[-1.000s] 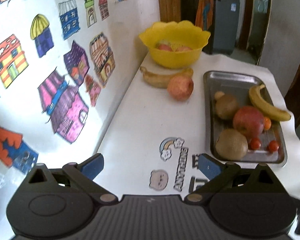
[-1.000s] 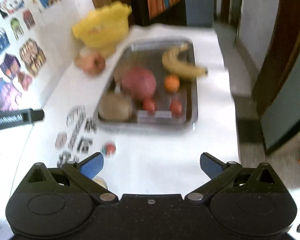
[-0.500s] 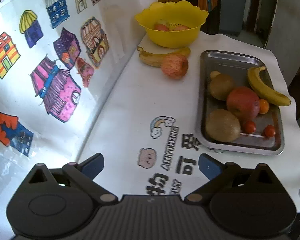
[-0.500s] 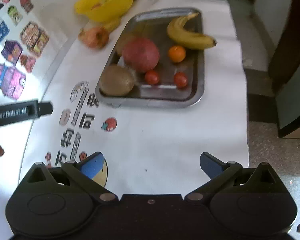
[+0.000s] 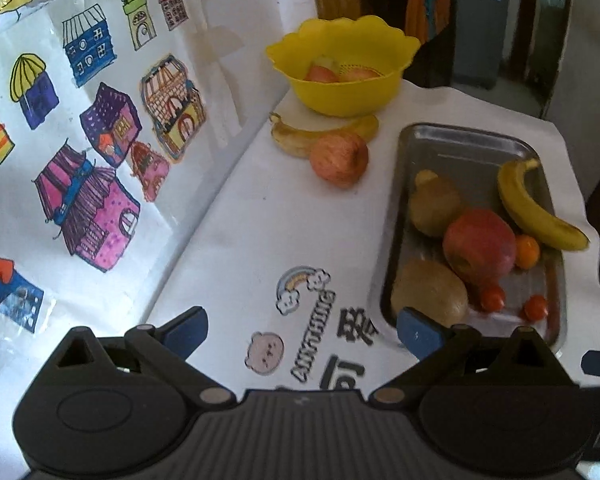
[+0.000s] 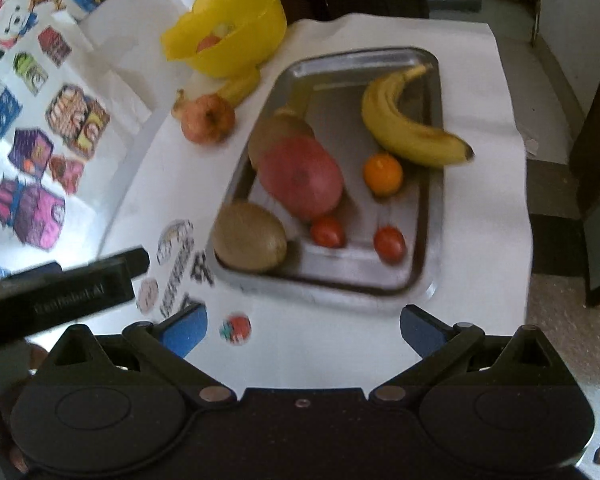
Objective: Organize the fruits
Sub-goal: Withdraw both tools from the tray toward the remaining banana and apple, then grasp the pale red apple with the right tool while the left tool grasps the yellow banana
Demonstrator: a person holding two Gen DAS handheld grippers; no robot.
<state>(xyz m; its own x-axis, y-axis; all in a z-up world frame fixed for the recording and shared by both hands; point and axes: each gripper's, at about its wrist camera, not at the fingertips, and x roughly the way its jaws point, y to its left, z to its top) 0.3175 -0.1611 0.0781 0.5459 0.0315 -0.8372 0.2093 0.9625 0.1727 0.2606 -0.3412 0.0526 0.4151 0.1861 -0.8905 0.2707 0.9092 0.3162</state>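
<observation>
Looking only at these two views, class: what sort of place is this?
Probably a home or a child's room, not a lab: hand-coloured house drawings cover the wall, a cartoon-printed white cloth covers the table, and fruit fills a metal tray and yellow bowl.

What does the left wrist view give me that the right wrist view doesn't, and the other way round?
Left wrist only: the rainbow sticker unobstructed, and more of the banana beside the bowl. Right wrist only: the left tool's body from the side, and the strawberry sticker. Both: the yellow bowl, the steel tray of fruit, the loose apple, and each view's own open tool.
</observation>
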